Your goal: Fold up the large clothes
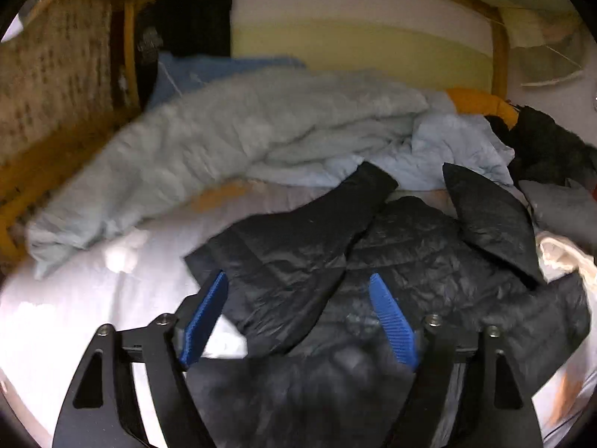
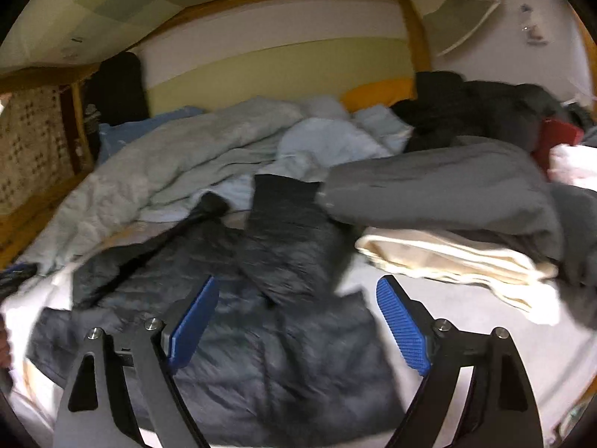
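Observation:
A black quilted puffer jacket (image 1: 403,261) lies spread on the white bed sheet (image 1: 93,298), both sleeves folded in over its body. It also shows in the right wrist view (image 2: 268,336). My left gripper (image 1: 298,283) is open and empty, hovering over the jacket's left side, near the left sleeve (image 1: 309,231). My right gripper (image 2: 294,287) is open and empty above the jacket's body, with the right sleeve (image 2: 287,224) just ahead of it.
A crumpled pale blue duvet (image 1: 231,134) lies across the back of the bed. Folded cream (image 2: 459,257) and grey garments (image 2: 447,194) are stacked at the right, dark clothes (image 2: 477,104) behind them. A wooden bed frame (image 1: 500,59) and wall enclose the back.

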Demonstrator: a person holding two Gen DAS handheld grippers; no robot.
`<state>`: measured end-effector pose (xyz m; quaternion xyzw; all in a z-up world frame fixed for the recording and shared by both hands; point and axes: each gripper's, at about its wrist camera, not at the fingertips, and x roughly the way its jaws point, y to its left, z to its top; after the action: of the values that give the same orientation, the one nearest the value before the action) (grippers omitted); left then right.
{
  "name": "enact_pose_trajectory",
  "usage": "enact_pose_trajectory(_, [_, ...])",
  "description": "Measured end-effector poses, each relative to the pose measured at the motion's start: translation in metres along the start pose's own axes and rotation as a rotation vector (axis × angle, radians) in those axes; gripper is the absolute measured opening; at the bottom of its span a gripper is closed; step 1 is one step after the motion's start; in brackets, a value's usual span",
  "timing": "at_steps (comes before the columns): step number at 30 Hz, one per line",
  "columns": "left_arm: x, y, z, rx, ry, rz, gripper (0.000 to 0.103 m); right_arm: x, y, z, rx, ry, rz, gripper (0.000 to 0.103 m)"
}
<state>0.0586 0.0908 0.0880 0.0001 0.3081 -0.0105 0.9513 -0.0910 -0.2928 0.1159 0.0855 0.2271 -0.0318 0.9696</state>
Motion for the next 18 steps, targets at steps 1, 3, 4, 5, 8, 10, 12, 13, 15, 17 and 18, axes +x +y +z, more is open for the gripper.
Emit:
enact_pose_trajectory(1, [0.011, 0.001, 0.006, -0.016, 0.021, -0.028, 0.083, 0.003, 0.002, 0.004, 0.003, 0.001, 0.013, 0.090])
enact_pose_trajectory(3, [0.028, -0.005, 0.013, -0.012, 0.058, -0.040, 0.083, 0.017, 0.010, 0.015, -0.006, -0.001, 0.017, 0.091])
enact_pose_trajectory(4, [0.035, -0.011, 0.014, 0.001, 0.081, -0.036, 0.083, 0.025, 0.014, 0.020, -0.017, -0.002, 0.011, 0.091])
enact_pose_trajectory(5, [0.048, -0.012, 0.016, 0.016, 0.113, -0.033, 0.083, 0.032, 0.016, 0.022, -0.021, -0.003, 0.009, 0.091])
enact_pose_trajectory(8, [0.075, -0.017, 0.004, 0.025, 0.193, -0.035, 0.082, 0.055, 0.019, 0.017, -0.011, 0.019, 0.018, 0.091])
enact_pose_trajectory(10, [0.091, -0.020, 0.002, 0.016, 0.225, -0.049, 0.082, 0.064, 0.017, 0.007, 0.000, 0.048, 0.032, 0.091])
enact_pose_trajectory(12, [0.101, -0.022, 0.000, 0.015, 0.233, -0.046, 0.082, 0.076, 0.016, -0.005, -0.017, 0.113, 0.049, 0.091])
enact_pose_trajectory(13, [0.106, -0.023, -0.001, 0.018, 0.239, -0.038, 0.082, 0.079, 0.015, -0.010, -0.027, 0.134, 0.051, 0.091])
enact_pose_trajectory(15, [0.115, -0.023, -0.005, 0.021, 0.258, -0.033, 0.078, 0.082, 0.012, -0.018, -0.037, 0.156, 0.047, 0.091])
enact_pose_trajectory(17, [0.123, -0.022, -0.010, 0.021, 0.283, -0.044, 0.078, 0.083, 0.010, -0.021, -0.028, 0.165, 0.051, 0.091])
enact_pose_trajectory(18, [0.125, -0.020, -0.012, 0.018, 0.292, -0.055, 0.078, 0.084, 0.009, -0.021, -0.019, 0.170, 0.065, 0.091])
